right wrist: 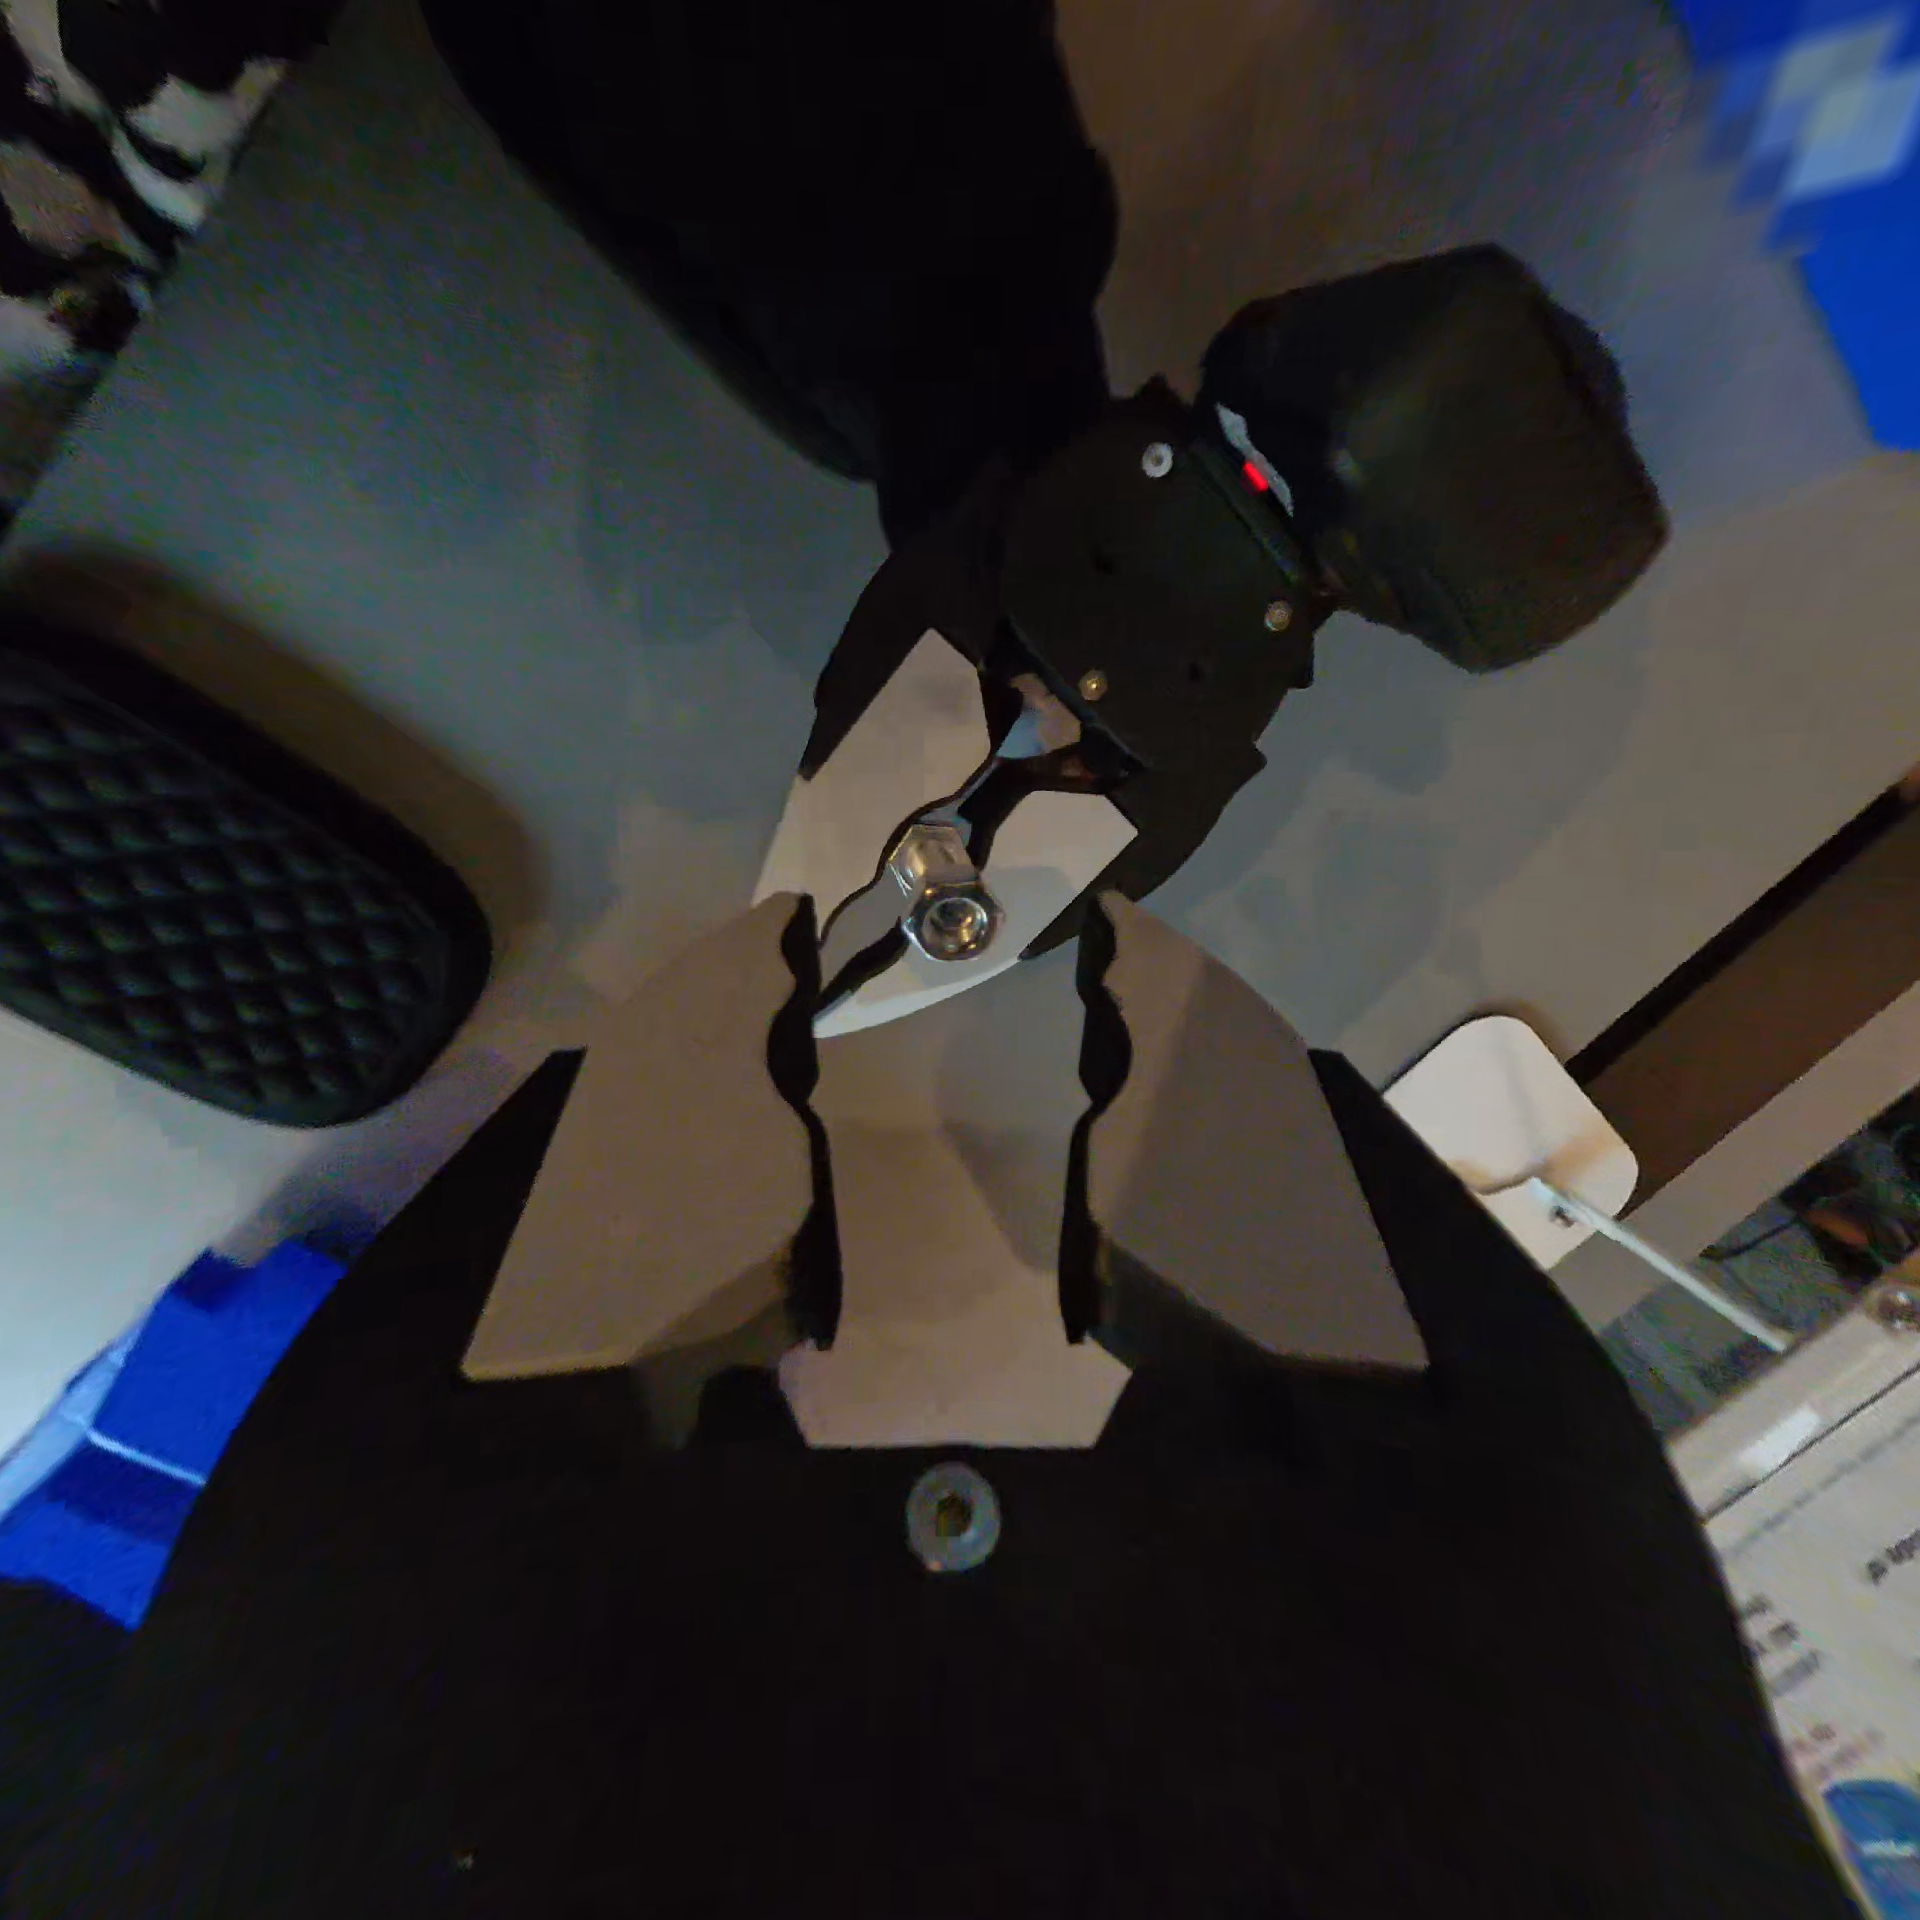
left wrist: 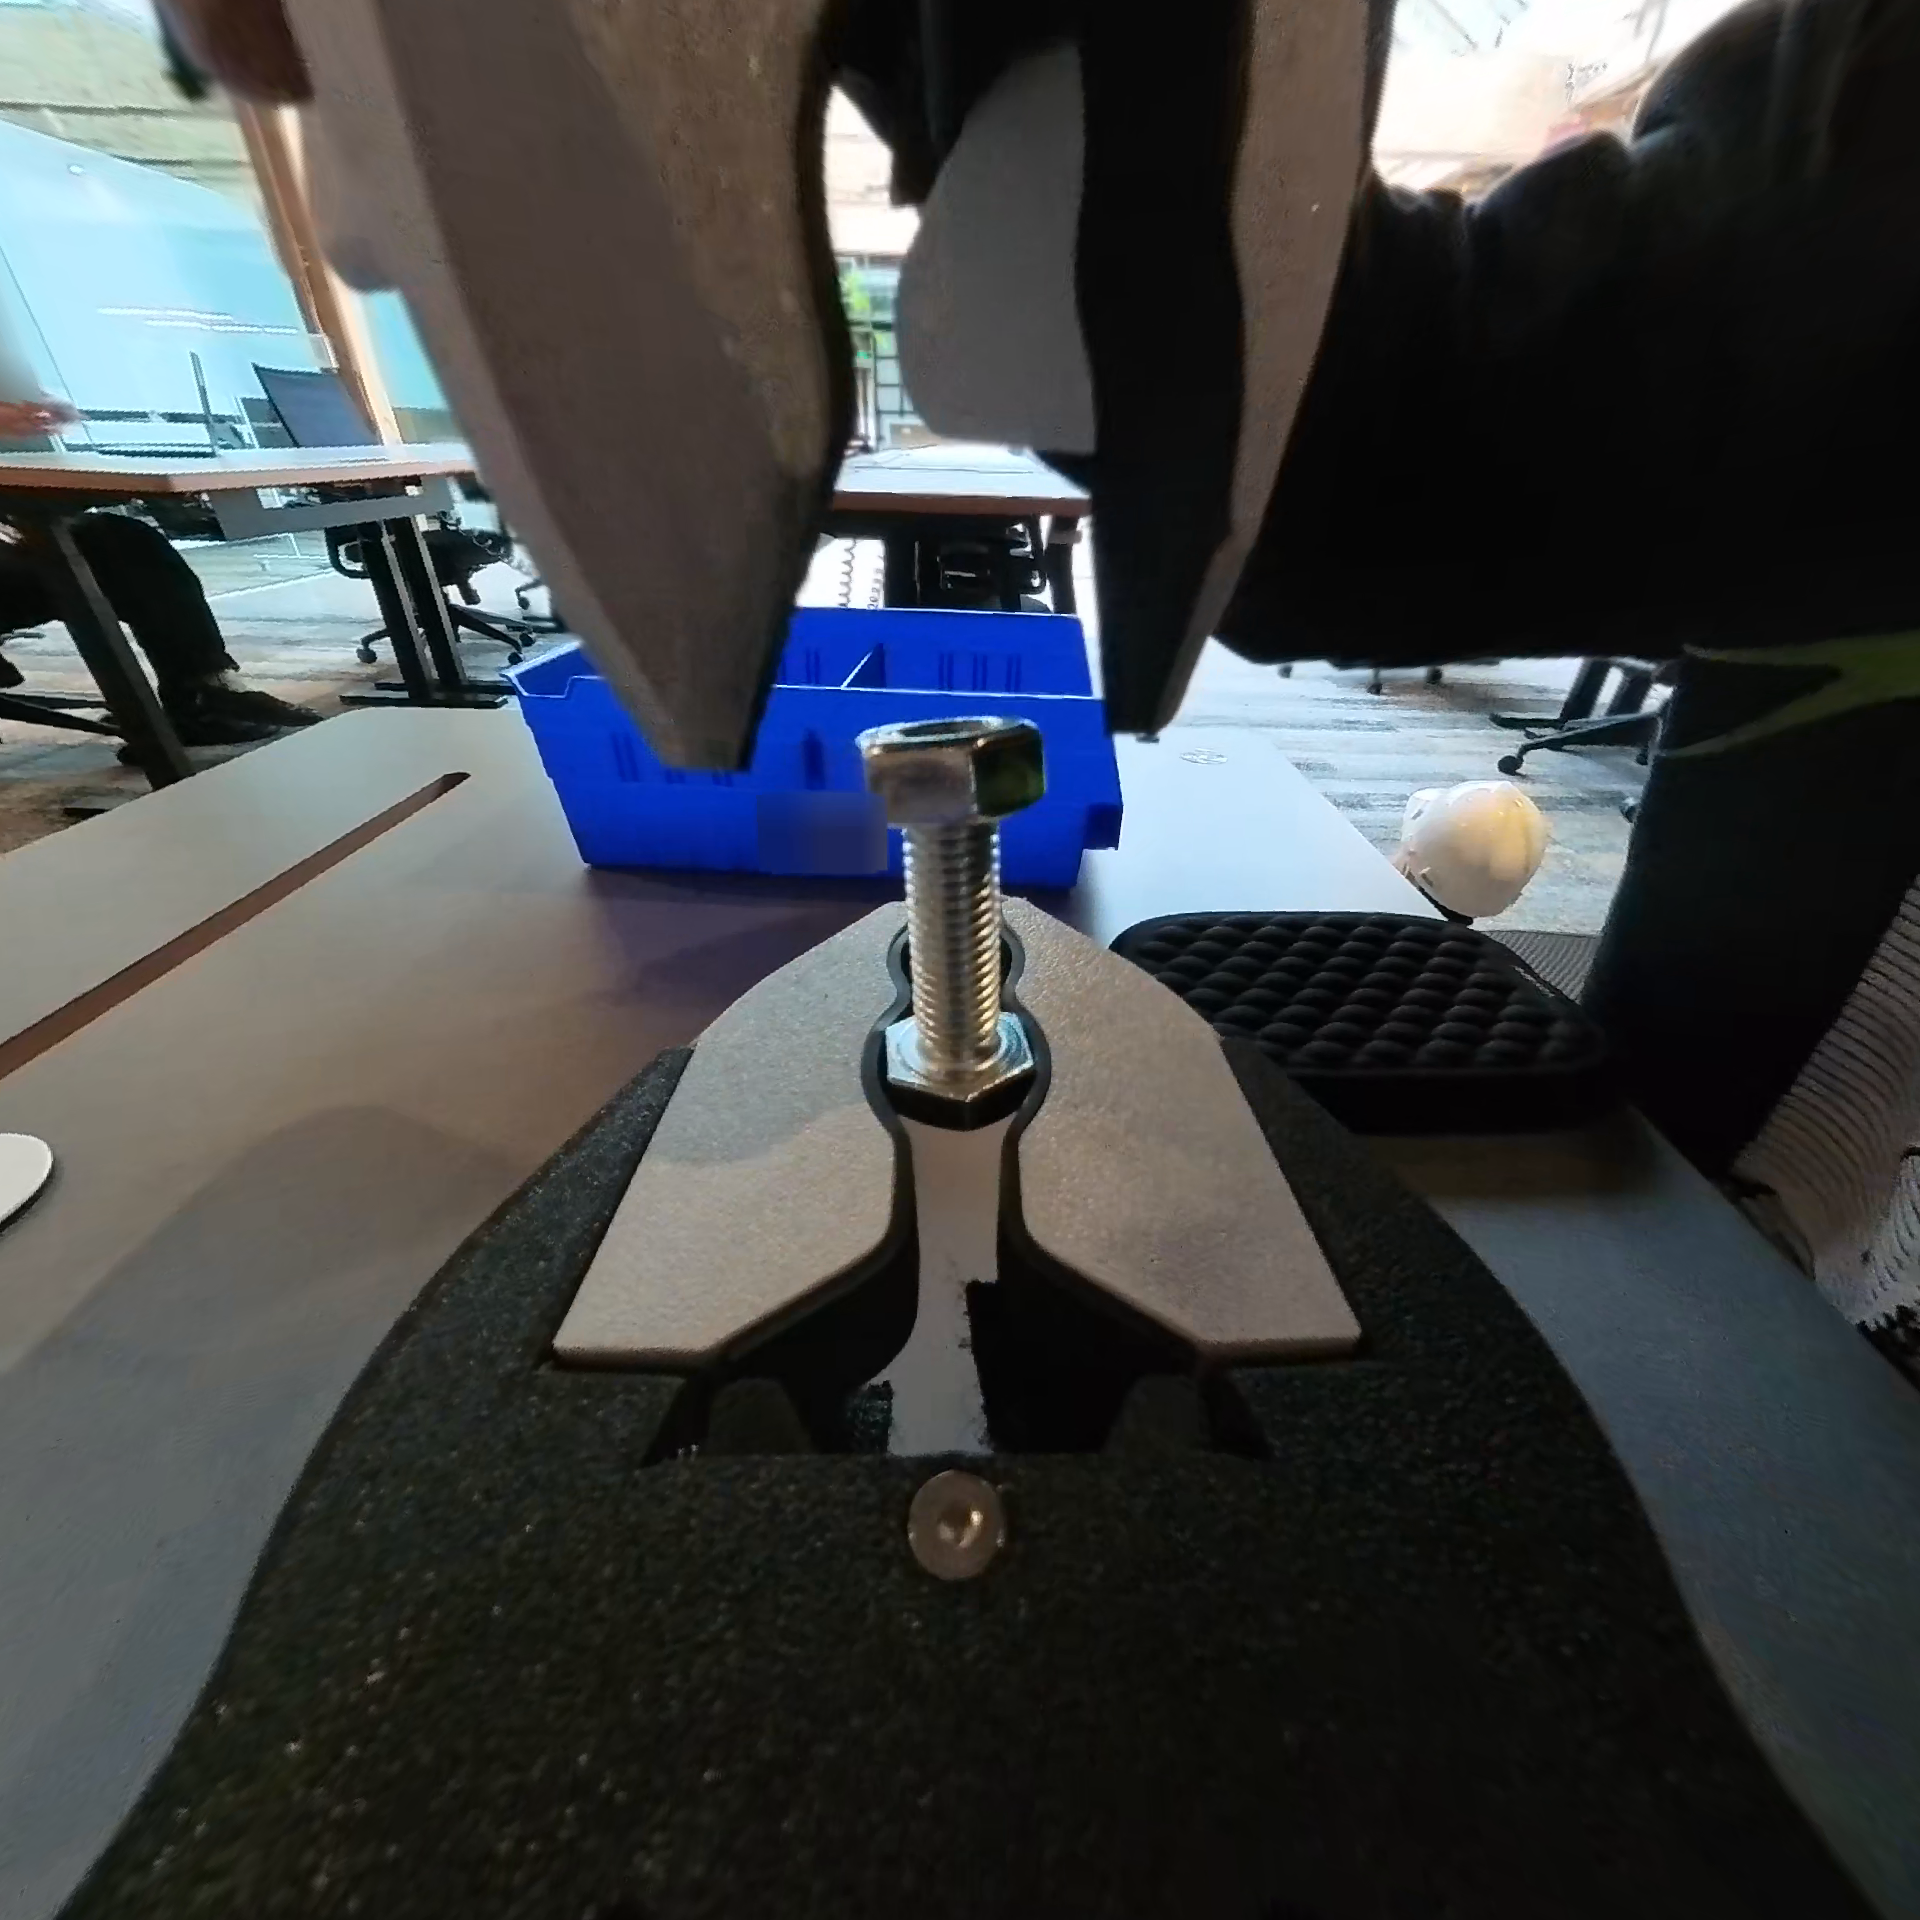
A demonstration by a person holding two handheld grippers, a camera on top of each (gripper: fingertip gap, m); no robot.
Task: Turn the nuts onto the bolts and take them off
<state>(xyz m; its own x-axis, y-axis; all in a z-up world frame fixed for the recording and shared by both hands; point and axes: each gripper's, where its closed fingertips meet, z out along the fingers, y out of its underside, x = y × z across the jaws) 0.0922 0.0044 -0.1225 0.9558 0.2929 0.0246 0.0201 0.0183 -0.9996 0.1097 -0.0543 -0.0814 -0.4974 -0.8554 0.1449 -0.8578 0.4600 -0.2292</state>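
Left gripper clamps bolt; only overhead shows its camera.

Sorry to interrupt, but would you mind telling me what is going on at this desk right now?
A person works two handheld grippers. The left gripper is shut on a silver threaded steel bolt, holding it upright by its hex head. A silver hex nut sits at the bolt's top end. The right gripper hangs open just above that nut, not gripping it. A blue plastic bin stands behind.
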